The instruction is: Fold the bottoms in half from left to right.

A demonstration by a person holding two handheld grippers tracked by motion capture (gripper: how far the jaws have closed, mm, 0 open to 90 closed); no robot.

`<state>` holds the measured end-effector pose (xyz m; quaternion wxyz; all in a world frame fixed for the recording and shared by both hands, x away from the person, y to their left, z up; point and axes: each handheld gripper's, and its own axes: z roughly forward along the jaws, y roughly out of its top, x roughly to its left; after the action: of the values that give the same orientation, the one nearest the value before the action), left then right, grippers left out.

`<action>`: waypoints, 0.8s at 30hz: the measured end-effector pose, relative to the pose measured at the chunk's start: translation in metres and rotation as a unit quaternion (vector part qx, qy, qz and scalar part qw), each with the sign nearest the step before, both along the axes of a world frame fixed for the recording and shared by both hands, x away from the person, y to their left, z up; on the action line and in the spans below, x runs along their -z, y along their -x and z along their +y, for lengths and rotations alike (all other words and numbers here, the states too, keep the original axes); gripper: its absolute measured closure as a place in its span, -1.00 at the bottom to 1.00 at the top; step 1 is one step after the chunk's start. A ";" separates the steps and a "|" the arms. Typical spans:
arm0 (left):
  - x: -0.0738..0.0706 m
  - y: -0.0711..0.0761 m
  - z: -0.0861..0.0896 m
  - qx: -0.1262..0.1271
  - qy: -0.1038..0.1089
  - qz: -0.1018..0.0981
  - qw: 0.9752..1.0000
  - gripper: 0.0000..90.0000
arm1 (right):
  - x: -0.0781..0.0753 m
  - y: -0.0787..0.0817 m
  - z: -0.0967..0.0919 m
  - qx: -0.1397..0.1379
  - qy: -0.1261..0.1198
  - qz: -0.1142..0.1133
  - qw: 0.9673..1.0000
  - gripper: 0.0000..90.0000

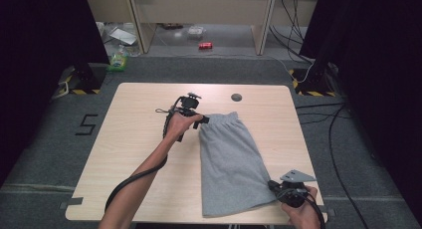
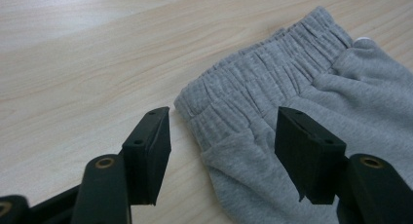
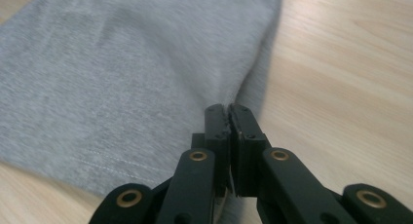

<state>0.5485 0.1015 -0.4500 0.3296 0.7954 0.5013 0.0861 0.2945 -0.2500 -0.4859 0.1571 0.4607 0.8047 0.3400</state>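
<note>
1. Right gripper (image 3: 229, 109): jaws pressed flat together, pinching the side edge of the grey shorts (image 3: 122, 73) near the hem. In the right gripper view the fabric puckers right at the jaw tips, with a thin fold caught between the pads.
2. High view has the right gripper (image 1: 273, 185) at the near right corner of the table (image 1: 139, 104), jaws pointing left into the lower right edge of the shorts (image 1: 231, 159). The hand is behind it at the table edge, grey three-cornered plate on top.
3. Left gripper (image 2: 221, 146): jaws spread wide and not gripping. The waistband corner of the shorts (image 2: 272, 87) sits in the gap between them. The pads stand clear of the cloth on both sides.
4. High view has the left gripper (image 1: 203, 120) mid-table, just beside the far left corner of the shorts at the waistband. The forearm comes in from the bottom, with the cable trailing along it.
5. Shorts: lying flat on the right half of the table, elastic waistband on the far side, hem toward the person and close to the near edge. They look folded lengthwise into one narrow panel.
6. Table: light wood. A small dark round spot (image 1: 236, 97) sits near the far edge, beyond the waistband and apart from it.
</note>
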 end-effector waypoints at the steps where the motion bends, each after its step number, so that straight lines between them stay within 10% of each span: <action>1: 0.001 0.000 0.001 -0.001 -0.001 0.001 1.000 -0.17 | 0.002 0.000 -0.004 0.001 0.002 0.001 1.000 0.94; 5: 0.003 0.000 0.002 -0.002 -0.002 0.002 1.000 -0.17 | 0.012 -0.002 -0.007 0.003 0.022 0.014 1.000 0.77; 11: 0.007 -0.002 0.003 -0.011 -0.002 0.003 1.000 -0.20 | -0.010 0.004 0.008 0.017 0.031 -0.034 0.999 0.26; 17: 0.009 -0.002 -0.001 -0.012 0.001 0.002 1.000 -0.22 | -0.015 0.014 0.050 -0.039 -0.021 -0.042 0.998 0.08; 24: 0.017 -0.007 -0.009 -0.017 -0.003 0.000 1.000 -0.21 | -0.003 0.023 0.116 -0.127 -0.051 -0.028 0.990 0.04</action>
<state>0.5555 0.0928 -0.4673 0.3255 0.7877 0.5145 0.0937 0.2711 -0.1345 -0.4826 0.1115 0.3521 0.8336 0.4107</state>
